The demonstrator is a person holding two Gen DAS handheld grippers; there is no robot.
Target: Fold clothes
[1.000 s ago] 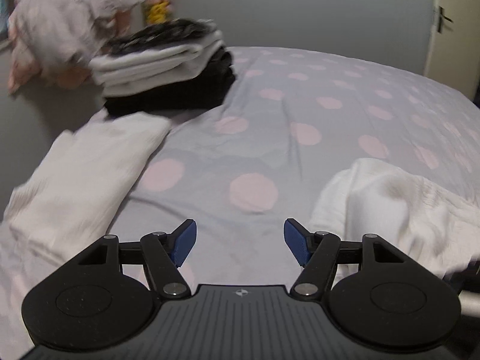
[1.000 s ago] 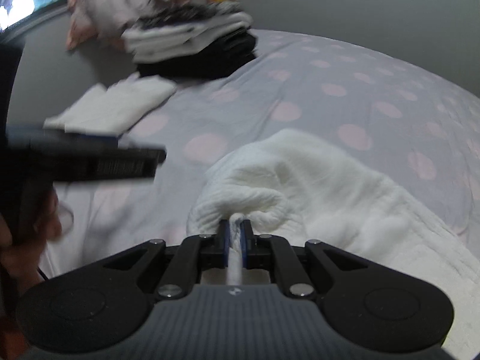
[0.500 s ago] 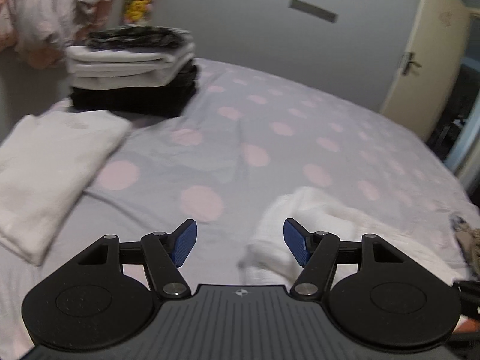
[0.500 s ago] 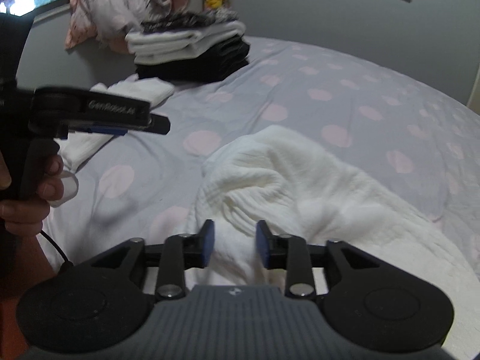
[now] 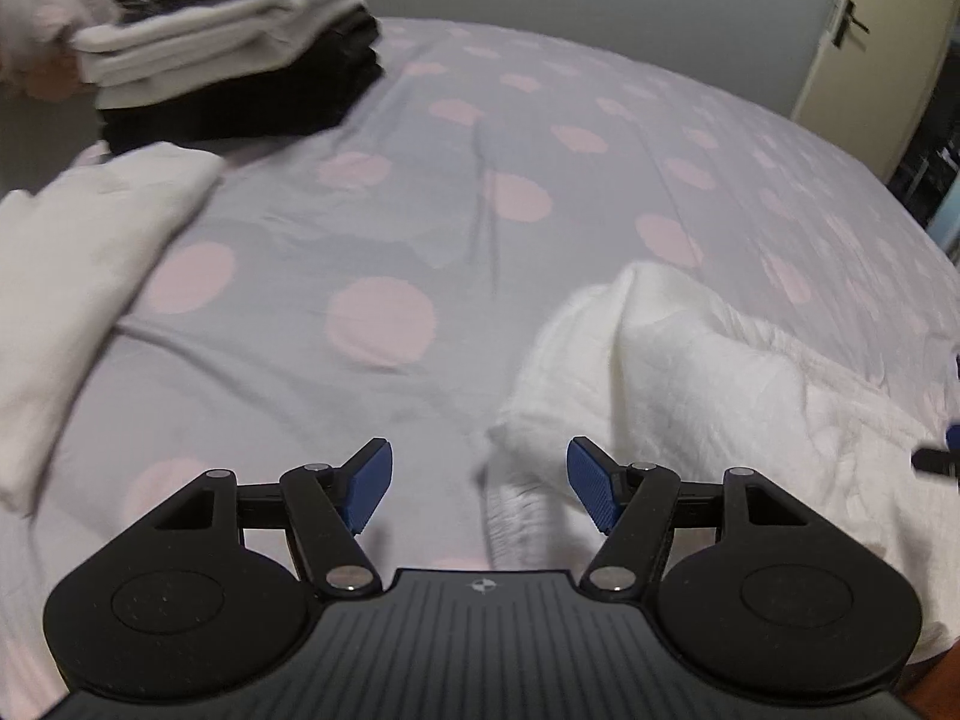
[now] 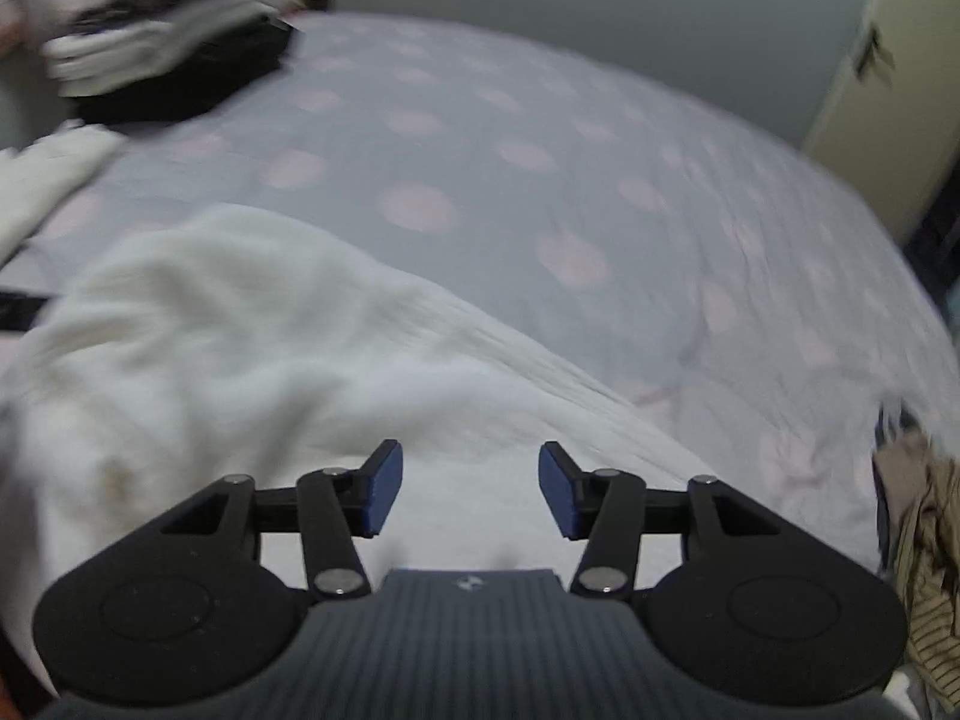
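A crumpled white garment (image 5: 708,384) lies on the polka-dot bed sheet (image 5: 456,192), at the lower right of the left wrist view and across the lower left of the right wrist view (image 6: 252,360). My left gripper (image 5: 480,495) is open just above the sheet, with the garment's ribbed edge near its right finger and nothing pinched. My right gripper (image 6: 468,495) hovers over the flatter part of the garment; its jaws are opening and the pads press on nothing. A tip of the right gripper shows at the right edge of the left wrist view.
A stack of folded dark and white clothes (image 5: 234,60) sits at the far left of the bed (image 6: 168,60). A folded white item (image 5: 84,264) lies nearer on the left. A striped garment (image 6: 924,570) hangs at the right edge. A door (image 5: 876,42) stands beyond the bed.
My right gripper let go of the white garment's fold, opened, and swung right over the cloth. My left gripper came lower and closer to the garment's left edge, staying open.
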